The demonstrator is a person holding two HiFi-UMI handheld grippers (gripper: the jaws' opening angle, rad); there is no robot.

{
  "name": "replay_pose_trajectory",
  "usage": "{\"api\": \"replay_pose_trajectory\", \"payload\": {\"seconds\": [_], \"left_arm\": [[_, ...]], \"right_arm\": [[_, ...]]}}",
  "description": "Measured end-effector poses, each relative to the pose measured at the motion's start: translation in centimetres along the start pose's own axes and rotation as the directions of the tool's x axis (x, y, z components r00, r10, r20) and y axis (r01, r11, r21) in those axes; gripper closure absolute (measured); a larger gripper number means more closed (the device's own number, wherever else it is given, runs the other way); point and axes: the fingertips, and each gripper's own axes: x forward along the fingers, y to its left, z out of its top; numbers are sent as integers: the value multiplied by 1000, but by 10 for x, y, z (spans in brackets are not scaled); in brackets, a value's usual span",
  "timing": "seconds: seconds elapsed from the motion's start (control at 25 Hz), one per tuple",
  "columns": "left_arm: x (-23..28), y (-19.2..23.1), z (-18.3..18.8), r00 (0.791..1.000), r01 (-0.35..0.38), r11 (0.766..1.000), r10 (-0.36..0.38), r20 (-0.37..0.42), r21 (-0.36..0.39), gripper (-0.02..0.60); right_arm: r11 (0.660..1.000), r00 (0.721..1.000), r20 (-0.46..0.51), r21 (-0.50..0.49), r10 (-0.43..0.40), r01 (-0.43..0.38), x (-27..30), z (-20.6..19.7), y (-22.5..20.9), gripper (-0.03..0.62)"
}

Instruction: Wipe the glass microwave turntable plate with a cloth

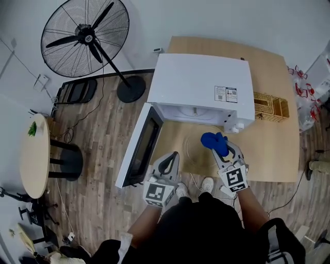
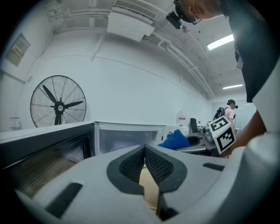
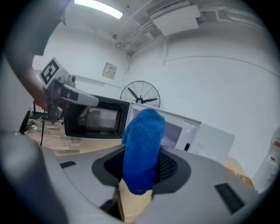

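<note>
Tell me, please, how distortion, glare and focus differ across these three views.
Head view: evenly lit and sharp, but the glass turntable plate is nearly invisible. Left gripper view: fisheye curvature, dark corners, glaring ceiling lights. Right gripper view: same fisheye, blue cloth crisp, bright light strip overhead.

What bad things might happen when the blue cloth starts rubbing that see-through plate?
1. The glass plate seems to lie loose near the front edge of the table. The left gripper is shut on nothing and isn't steadying it, so a hard wipe might slide it off.
2. The right gripper pinches only a bunch of the blue cloth, which may slip out.
3. The open microwave door stands beside the left gripper and might get bumped.
</note>
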Motion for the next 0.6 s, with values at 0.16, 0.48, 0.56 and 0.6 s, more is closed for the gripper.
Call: {"api": "replay_pose_trajectory", "payload": {"seconds": [0.16, 0.48, 0.56, 0.6], "left_arm": [[4, -3, 13, 1000, 7, 1000, -7, 28, 6, 575], [11, -8, 39, 997, 13, 1000, -16, 78, 28, 575], [12, -13, 42, 996, 25, 999, -28, 81, 32, 577], [12, -15, 43, 996, 29, 999, -32, 83, 32, 577]], "right_arm": [[999, 986, 161, -39, 35, -29, -15, 64, -2, 451], [996, 947, 315, -78, 58, -36, -35, 132, -11, 458], [996, 953, 298, -84, 52, -28, -35, 131, -13, 464], [996, 953, 298, -86, 47, -23, -36, 132, -14, 464]]}}
